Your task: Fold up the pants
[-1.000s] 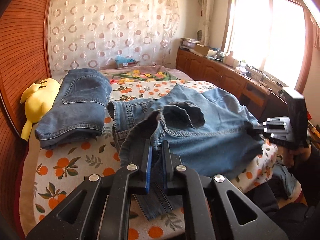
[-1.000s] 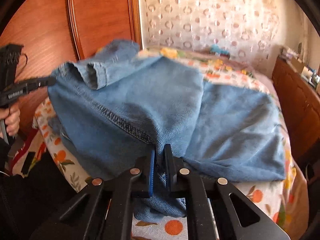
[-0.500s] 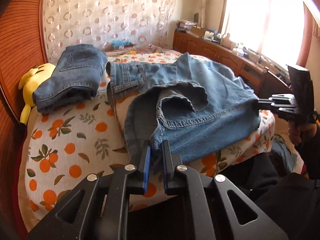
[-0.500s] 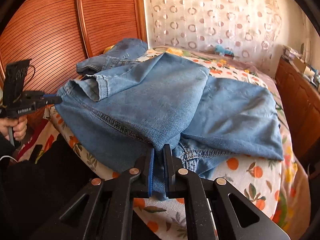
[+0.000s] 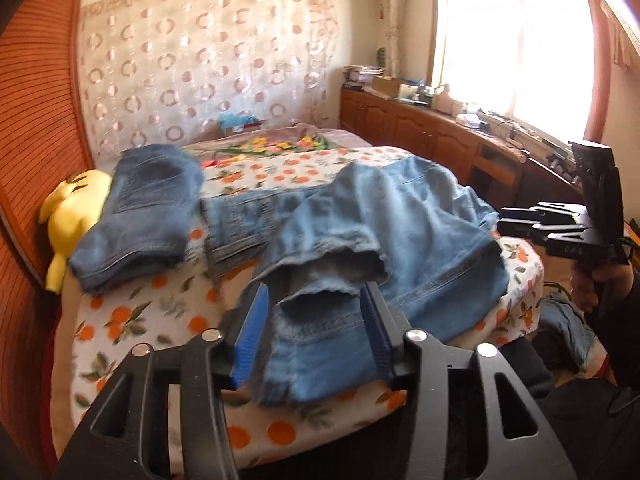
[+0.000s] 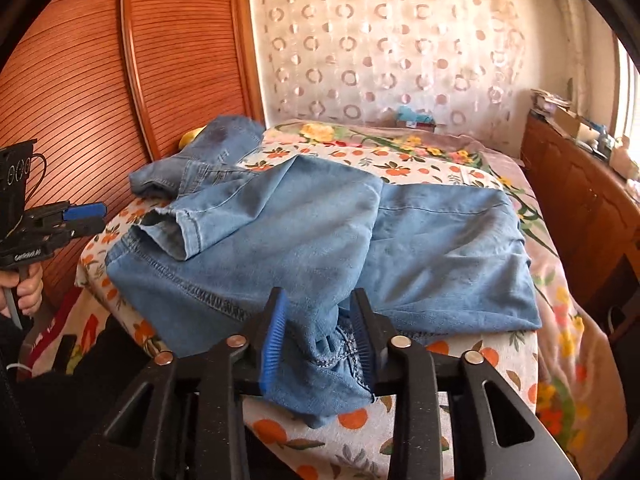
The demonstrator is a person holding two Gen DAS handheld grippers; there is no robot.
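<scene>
The light-blue pants (image 5: 400, 240) are lying folded across the bed's (image 5: 132, 320) near edge, cloth hanging over it. The left gripper (image 5: 316, 332) and right gripper (image 6: 320, 336) have just been opening, jaws standing apart with denim loose between them.

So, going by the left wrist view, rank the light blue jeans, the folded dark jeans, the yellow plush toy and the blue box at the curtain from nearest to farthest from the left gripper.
1. Light blue jeans: hem lying between the open jaws of the left gripper.
2. Folded dark jeans: up-left on the bed.
3. Yellow plush toy: beyond them, at the bed's left edge.
4. Blue box: far end, against the curtain.
</scene>
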